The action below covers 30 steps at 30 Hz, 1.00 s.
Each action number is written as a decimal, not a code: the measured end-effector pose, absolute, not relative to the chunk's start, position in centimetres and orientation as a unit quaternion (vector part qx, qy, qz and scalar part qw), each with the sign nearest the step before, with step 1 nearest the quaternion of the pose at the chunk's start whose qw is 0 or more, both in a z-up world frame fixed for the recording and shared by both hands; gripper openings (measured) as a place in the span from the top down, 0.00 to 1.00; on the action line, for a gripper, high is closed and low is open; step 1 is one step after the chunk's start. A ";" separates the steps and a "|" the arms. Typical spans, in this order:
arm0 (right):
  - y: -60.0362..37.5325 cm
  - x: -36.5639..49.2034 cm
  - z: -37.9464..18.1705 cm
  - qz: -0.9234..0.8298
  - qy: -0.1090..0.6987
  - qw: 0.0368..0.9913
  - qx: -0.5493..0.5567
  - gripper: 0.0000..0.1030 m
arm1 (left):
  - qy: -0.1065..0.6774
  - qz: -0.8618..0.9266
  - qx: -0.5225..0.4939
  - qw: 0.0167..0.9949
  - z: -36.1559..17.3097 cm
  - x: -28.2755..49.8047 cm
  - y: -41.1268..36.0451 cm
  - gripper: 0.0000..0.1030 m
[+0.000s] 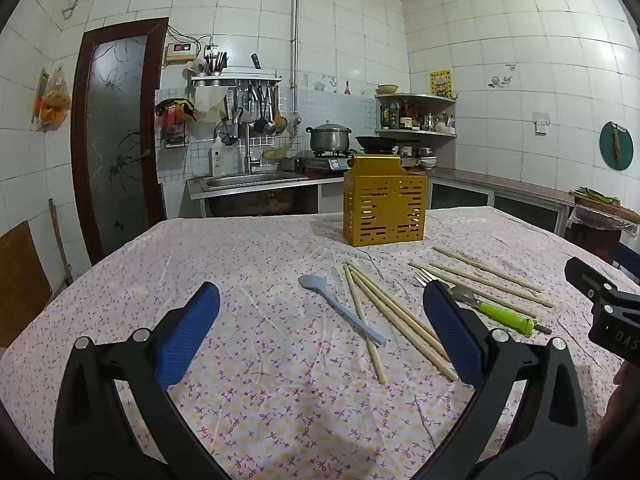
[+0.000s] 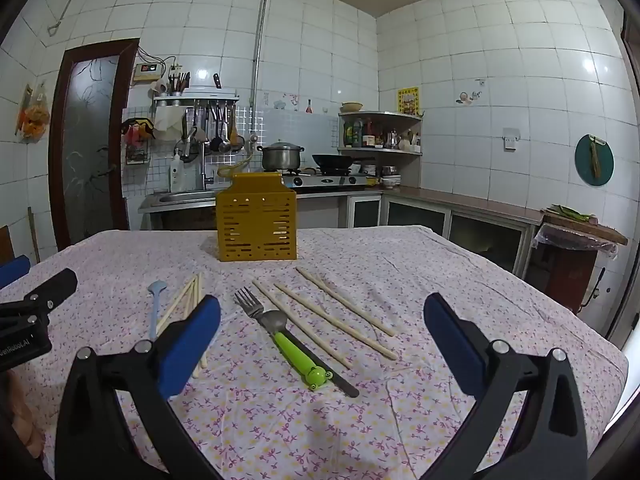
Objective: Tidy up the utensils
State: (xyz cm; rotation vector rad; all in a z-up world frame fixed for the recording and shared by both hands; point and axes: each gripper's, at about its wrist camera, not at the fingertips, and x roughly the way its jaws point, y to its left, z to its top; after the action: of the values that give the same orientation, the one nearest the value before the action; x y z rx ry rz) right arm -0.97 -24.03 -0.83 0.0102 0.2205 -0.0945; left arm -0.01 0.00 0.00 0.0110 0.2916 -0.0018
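A yellow slotted utensil holder point(image 1: 386, 210) point(image 2: 257, 226) stands upright at the far side of the table. In front of it lie a pale blue spoon point(image 1: 340, 308) point(image 2: 155, 306), a bundle of wooden chopsticks point(image 1: 394, 316) point(image 2: 182, 306), a metal fork point(image 2: 250, 306) point(image 1: 426, 278), a green-handled spoon point(image 2: 298, 354) point(image 1: 506, 316) and more chopsticks point(image 2: 340, 316) point(image 1: 488, 276). My left gripper point(image 1: 320, 304) hovers open above the blue spoon and the chopstick bundle. My right gripper point(image 2: 322, 316) hovers open above the fork and the green-handled spoon. Nothing is held.
The table wears a floral cloth point(image 1: 280, 400) point(image 2: 440, 264). Behind it are a sink point(image 1: 248, 180), a stove with a pot point(image 1: 330, 138) and a wok, and a corner shelf point(image 2: 380, 132). A door point(image 1: 116, 140) stands at the left.
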 end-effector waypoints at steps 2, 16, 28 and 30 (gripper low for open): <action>-24.1 -1.0 -0.8 -0.047 0.104 0.993 0.007 0.04 | 0.143 -0.001 0.005 0.990 0.0 0.0 0.0 0.05; -24.1 -1.1 -0.8 -0.048 0.104 0.993 0.004 0.04 | 0.141 -0.001 0.006 0.990 0.0 0.1 0.7 0.05; -24.0 -0.9 -0.8 -0.047 0.105 0.993 0.006 0.04 | 0.140 -0.001 0.011 0.990 -0.1 0.3 0.5 0.05; -23.9 -0.8 -0.8 -0.046 0.105 0.993 0.005 0.04 | 0.141 -0.002 0.011 0.990 -0.1 0.4 0.7 0.05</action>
State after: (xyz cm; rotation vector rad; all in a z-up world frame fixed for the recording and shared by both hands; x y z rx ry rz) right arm -0.83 -23.91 -0.76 0.0110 0.2107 -0.0930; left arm 0.39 0.66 -0.12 0.0215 0.2839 -0.0034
